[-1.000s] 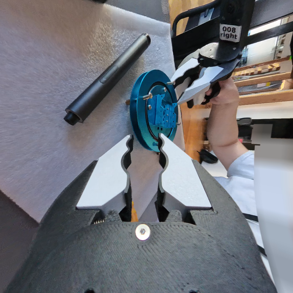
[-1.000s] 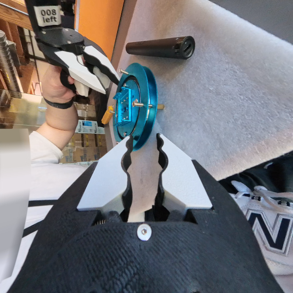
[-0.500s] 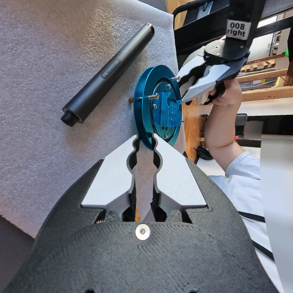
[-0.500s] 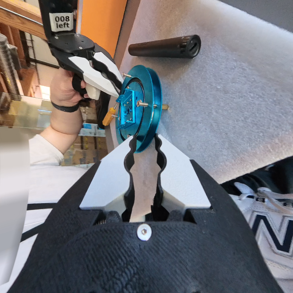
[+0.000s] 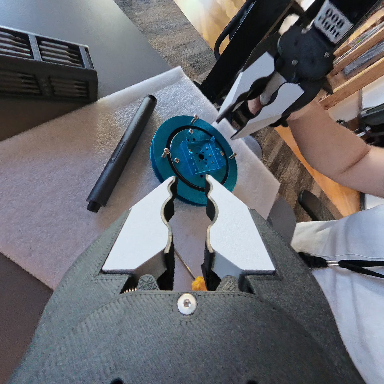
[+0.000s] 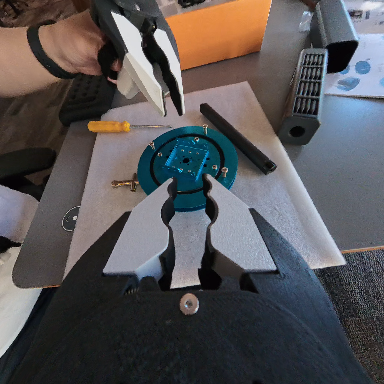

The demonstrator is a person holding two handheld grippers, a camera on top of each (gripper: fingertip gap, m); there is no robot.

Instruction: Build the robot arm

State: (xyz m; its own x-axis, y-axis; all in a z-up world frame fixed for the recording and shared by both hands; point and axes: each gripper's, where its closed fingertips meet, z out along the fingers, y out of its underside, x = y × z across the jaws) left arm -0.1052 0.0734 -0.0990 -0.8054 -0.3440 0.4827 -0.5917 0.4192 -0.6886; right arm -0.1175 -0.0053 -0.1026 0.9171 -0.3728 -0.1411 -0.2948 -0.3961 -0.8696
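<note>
A blue metal disc lies flat on a white foam sheet, with a blue square bracket at its centre and several screws standing up from it. My left gripper is open and empty, its tips just above the disc's near rim. My right gripper is open and empty over the opposite rim of the disc. Each gripper shows in the other's view, raised above the disc: the right one and the left one.
A black cylindrical tool lies beside the disc. A yellow screwdriver and a small brass cross-shaped wrench lie on the foam. A dark bit case and an orange box stand farther back. The table edge is close. The tips of one gripper are about 9 cm away from the tips of the other. Both grippers' tips are roughly 6 cm from the disc.
Both grippers have swung from a low sideways look along the foam to looking down on the disc from above. The left jaws have widened since half a second ago.
</note>
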